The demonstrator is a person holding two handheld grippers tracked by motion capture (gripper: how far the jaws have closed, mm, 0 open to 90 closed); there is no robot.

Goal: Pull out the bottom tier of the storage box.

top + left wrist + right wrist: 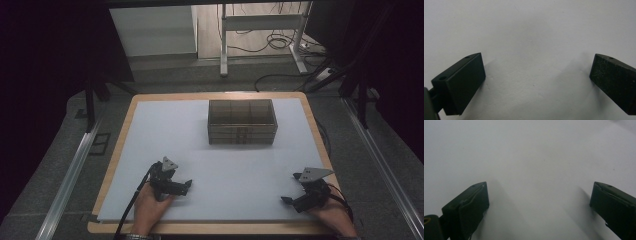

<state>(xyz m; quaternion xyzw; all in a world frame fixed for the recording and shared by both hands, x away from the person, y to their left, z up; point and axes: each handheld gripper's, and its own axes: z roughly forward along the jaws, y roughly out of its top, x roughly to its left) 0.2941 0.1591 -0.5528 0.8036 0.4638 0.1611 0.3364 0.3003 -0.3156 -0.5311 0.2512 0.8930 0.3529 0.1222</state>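
left fingers [464, 82]: spread wide, nothing between, just over the white sheet [220, 165]
left gripper [186, 185]: near edge of tabletop [127, 117], pointing right toward centre, hand [150, 205] under it, palm low
right fingers [469, 205]: spread wide, nothing between
right gripper [291, 188]: near right corner, pointing left, hand [332, 212] behind it
wooden box [242, 121]: far centre of sheet, well apart from both grippers

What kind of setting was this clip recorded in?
Most likely a lab or workshop data-collection station. A white mat covers a wooden tabletop that bears a single compartmented box; dark curtains flank it, and behind stand a metal desk frame and loose floor cables.
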